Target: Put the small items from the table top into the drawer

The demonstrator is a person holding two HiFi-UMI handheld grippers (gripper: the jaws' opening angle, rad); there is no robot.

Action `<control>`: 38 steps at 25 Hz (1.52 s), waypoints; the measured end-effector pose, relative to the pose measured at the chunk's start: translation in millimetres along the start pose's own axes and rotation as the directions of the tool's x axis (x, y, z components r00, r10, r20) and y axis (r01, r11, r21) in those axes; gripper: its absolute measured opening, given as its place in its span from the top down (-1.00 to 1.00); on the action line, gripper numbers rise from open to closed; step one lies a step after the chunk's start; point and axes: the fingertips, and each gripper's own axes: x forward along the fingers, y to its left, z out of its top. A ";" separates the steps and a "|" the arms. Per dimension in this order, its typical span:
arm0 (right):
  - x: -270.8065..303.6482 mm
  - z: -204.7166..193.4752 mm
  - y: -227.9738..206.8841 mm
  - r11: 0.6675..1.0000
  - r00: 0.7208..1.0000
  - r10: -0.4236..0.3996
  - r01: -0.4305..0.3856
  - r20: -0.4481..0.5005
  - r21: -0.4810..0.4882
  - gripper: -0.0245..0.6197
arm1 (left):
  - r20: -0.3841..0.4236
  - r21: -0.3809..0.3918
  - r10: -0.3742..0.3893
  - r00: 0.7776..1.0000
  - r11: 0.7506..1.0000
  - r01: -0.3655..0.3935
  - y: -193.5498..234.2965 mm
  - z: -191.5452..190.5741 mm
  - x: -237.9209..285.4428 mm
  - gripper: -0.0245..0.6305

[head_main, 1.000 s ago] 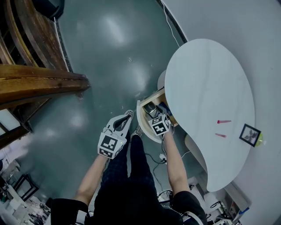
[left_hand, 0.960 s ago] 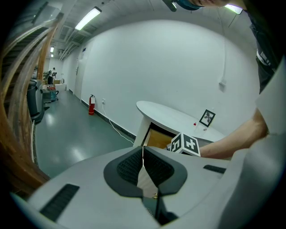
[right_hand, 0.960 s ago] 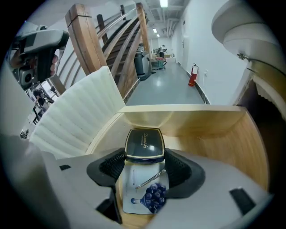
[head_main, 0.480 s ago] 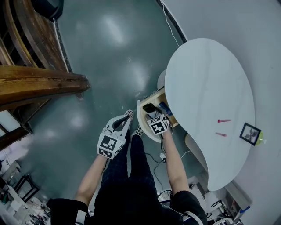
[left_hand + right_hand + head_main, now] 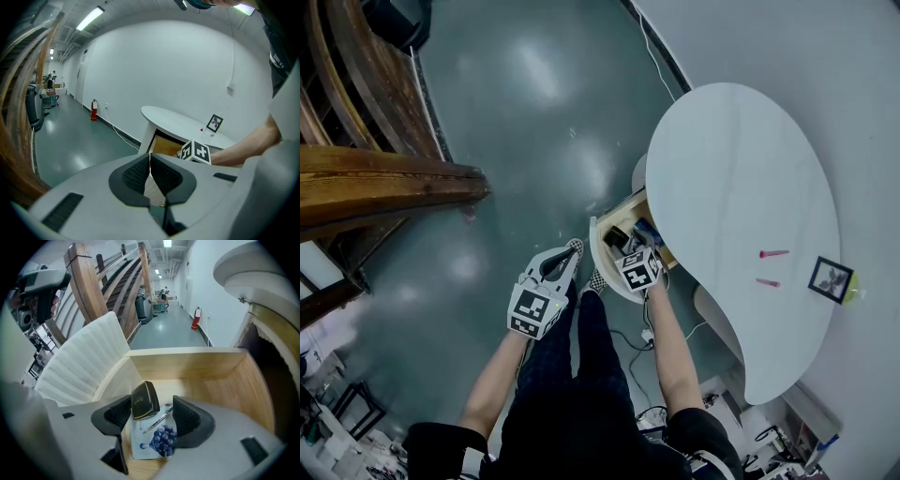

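Wooden drawer (image 5: 187, 367) lies beneath downward-pointing right tool (image 5: 151, 405).

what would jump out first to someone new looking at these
The open wooden drawer under the white table, with the right gripper open above a black case and a blueberry-print packet inside. On the table top, two small red items lie near a framed picture.

Bright ceiling strip lights (image 5: 92, 15), glare on floor (image 5: 534, 70), fisheye warp, dark corners
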 end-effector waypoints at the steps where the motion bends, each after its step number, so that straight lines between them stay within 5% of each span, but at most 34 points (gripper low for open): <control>1: -3.9 2.3 0.1 1.000 1.000 0.001 -0.001 0.009 0.003 0.01 | 0.000 0.002 -0.001 1.000 1.000 0.001 -0.9 1.4 -0.9 0.86; 7: -33.5 14.9 9.0 0.997 0.997 0.031 -0.035 0.064 0.067 0.03 | 0.018 0.024 -0.010 1.000 1.000 0.010 -6.0 17.8 -9.0 0.86; 10: -53.5 21.2 10.3 0.994 0.995 0.007 -0.018 0.100 0.103 0.44 | 0.028 0.034 -0.014 1.000 0.999 0.013 -9.5 25.9 -13.1 0.86; 20: -141.5 74.0 6.7 0.989 0.956 -0.091 0.053 0.280 0.141 0.74 | 0.077 0.086 -0.048 0.996 0.995 0.042 -33.3 78.5 -31.0 0.86; 25: -202.4 111.0 -0.4 0.982 0.901 -0.144 0.080 0.408 0.171 0.80 | 0.108 0.125 -0.073 0.991 0.990 0.060 -50.4 112.7 -37.8 0.86; 38: -353.5 157.0 -26.8 0.946 0.709 -0.313 0.172 0.632 0.275 0.82 | 0.210 0.230 -0.092 0.973 0.972 0.042 -67.4 199.5 -71.5 0.86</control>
